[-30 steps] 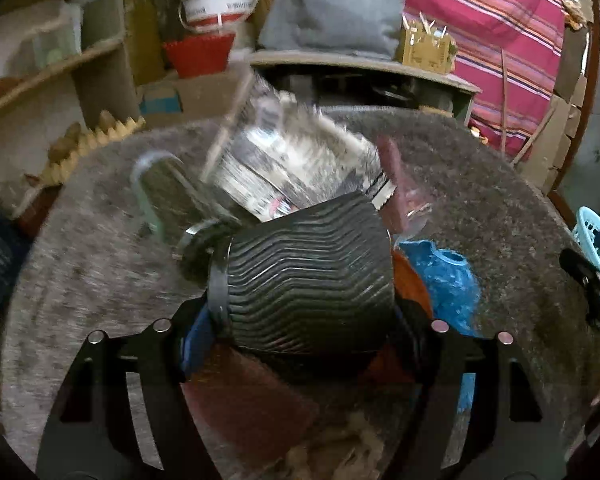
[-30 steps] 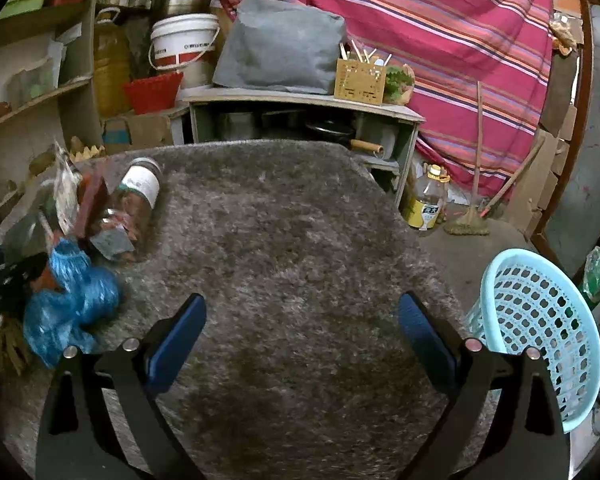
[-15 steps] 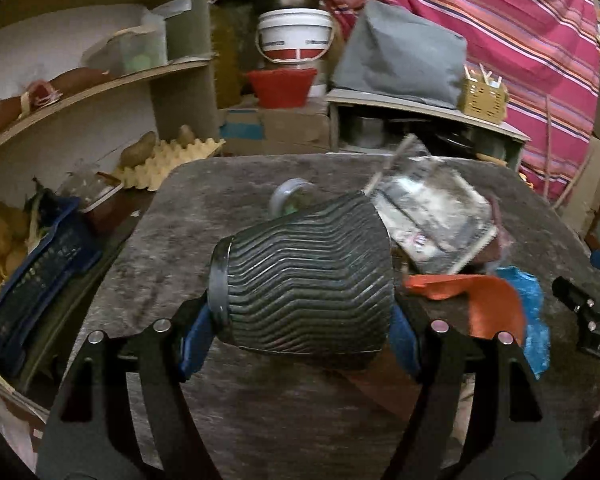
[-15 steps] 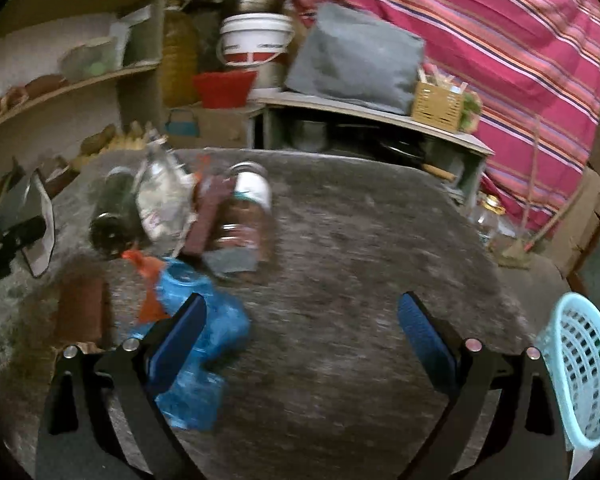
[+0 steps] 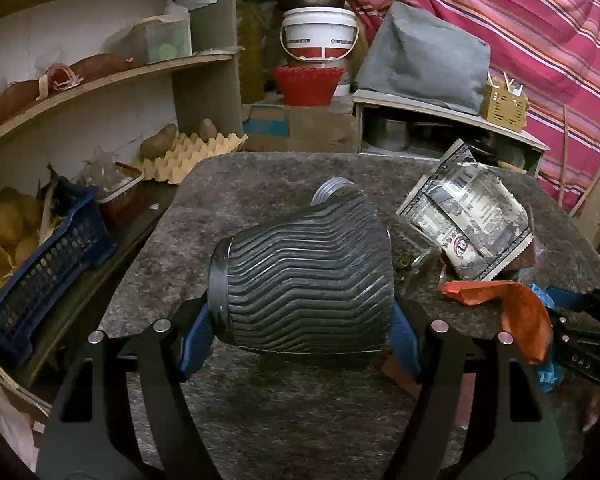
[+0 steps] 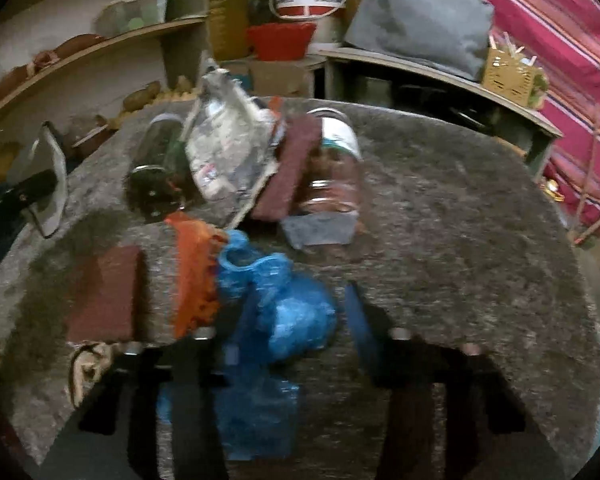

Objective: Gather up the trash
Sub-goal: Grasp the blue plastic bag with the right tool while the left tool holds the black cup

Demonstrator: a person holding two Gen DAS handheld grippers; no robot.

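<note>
Trash lay in a heap on the table point(image 6: 460, 216), which was covered with a grey, shaggy cloth. A second earlier the right hand-held gripper point(image 6: 292, 320) looked at bare cloth with its jaws wide apart; now it had come over the heap and its jaws had just been closing, with the blue plastic bag point(image 6: 284, 304) between them. The picture was blurred, so I cannot tell if the pads already pressed on the bag. The left hand-held gripper point(image 5: 300, 332) stayed clenched on a black ribbed cup point(image 5: 304, 276) with wavy grooves, as before, and its view had turned more to the shelves.

Beside the bag lay an orange wrapper point(image 6: 192, 272), a crumpled silver printed packet point(image 6: 228, 152), a dark red flat piece point(image 6: 104, 292), a dark glass jar point(image 6: 156, 168) on its side and a clear plastic jar point(image 6: 332, 168), also lying. A blue crate point(image 5: 44, 276) at the left held potatoes point(image 5: 4, 220).
</note>
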